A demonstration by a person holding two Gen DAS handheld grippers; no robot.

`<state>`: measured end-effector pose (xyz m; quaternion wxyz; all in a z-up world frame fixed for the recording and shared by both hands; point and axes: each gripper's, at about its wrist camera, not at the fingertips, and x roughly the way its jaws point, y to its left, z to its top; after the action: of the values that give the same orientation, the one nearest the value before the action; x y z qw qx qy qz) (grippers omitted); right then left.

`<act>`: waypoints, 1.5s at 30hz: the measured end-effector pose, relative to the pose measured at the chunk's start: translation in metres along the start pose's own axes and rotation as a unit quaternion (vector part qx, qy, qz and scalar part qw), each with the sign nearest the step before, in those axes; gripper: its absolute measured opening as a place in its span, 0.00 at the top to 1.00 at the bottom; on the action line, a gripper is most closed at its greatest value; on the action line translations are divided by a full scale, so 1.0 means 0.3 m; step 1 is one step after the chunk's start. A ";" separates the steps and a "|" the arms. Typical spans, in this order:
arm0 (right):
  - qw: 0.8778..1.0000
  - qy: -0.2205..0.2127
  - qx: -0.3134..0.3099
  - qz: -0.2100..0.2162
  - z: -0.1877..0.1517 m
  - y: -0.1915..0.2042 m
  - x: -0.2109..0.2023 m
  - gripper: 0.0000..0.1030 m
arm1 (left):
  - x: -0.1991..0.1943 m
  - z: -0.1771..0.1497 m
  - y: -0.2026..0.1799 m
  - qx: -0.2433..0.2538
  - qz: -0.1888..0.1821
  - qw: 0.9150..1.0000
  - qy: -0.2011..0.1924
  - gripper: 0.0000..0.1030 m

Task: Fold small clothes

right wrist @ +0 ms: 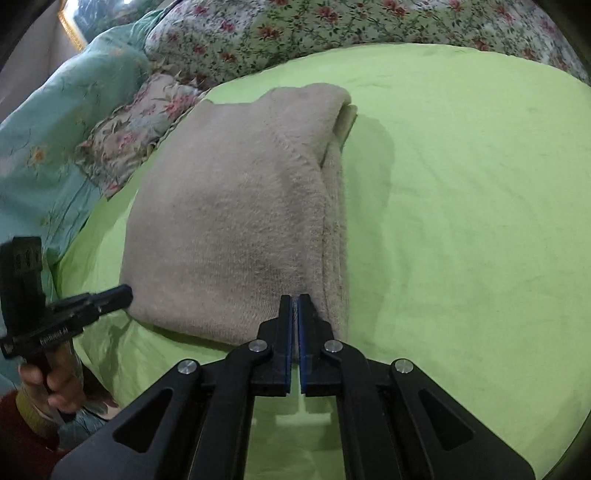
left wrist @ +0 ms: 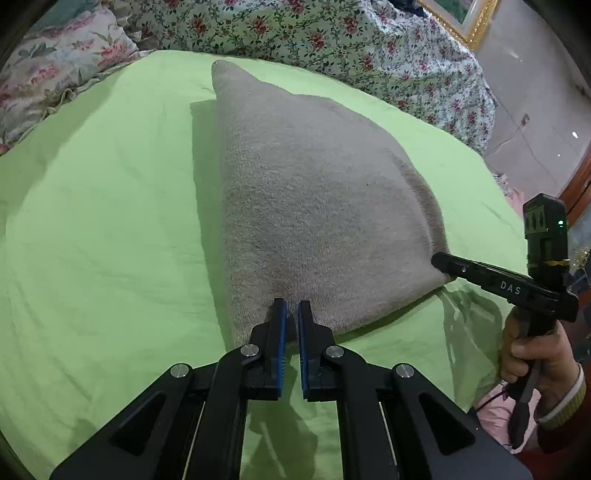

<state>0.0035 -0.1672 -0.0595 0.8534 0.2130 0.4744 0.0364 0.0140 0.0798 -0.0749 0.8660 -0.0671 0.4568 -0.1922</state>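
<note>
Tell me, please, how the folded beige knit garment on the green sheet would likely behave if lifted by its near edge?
The folded beige knit garment would probably flop and sag, since its soft layers already drape over the green sheet. The fold may fall open, as loose layers show along one side. Its fuzzy surface looks unlikely to slip.

Right tongs (right wrist: 294,301) pinch the beige garment's (right wrist: 236,221) near edge — green sheet (right wrist: 461,203) beneath.

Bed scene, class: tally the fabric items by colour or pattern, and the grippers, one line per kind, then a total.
Beige folded garment: 1
Green sheet: 1
Floral bedding (quilt, pillow): 2
Teal cover: 1
Grippers (left gripper, right gripper), both shut on the garment's near edge: 2
Total: 7
</note>
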 end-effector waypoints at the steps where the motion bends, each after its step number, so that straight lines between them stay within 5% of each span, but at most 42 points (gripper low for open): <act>1: 1.000 -0.001 -0.004 -0.003 -0.002 0.003 0.001 0.97 | 0.001 -0.001 -0.002 -0.003 0.003 1.000 0.002 0.95; 11: 1.000 0.004 0.002 0.004 0.006 -0.006 0.008 0.97 | 0.000 0.007 -0.038 -0.007 0.048 0.999 0.012 0.95; 18: 0.999 0.030 -0.002 -0.013 0.003 0.016 -0.020 0.97 | -0.030 -0.025 -0.020 -0.015 0.045 0.999 0.027 0.93; 23: 0.998 0.056 0.009 -0.028 -0.047 0.014 -0.062 0.94 | -0.077 -0.056 0.000 -0.009 0.080 0.996 0.022 0.58; 27: 0.997 0.059 0.018 -0.037 -0.092 0.008 -0.122 0.74 | -0.145 -0.069 0.007 -0.014 0.080 0.997 0.003 0.39; 32: 0.997 0.058 0.015 -0.040 -0.114 0.023 -0.170 0.70 | -0.207 -0.075 -0.004 -0.014 0.089 0.996 -0.014 0.22; 45: 0.999 0.034 -0.004 -0.034 -0.116 0.082 -0.280 0.23 | -0.307 -0.078 -0.073 0.025 0.120 0.992 -0.024 0.17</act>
<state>-0.0676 -0.1557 0.0010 0.8383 0.1921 0.5100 0.0160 -0.0579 0.0974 -0.0114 0.8950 0.0050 0.4356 -0.0961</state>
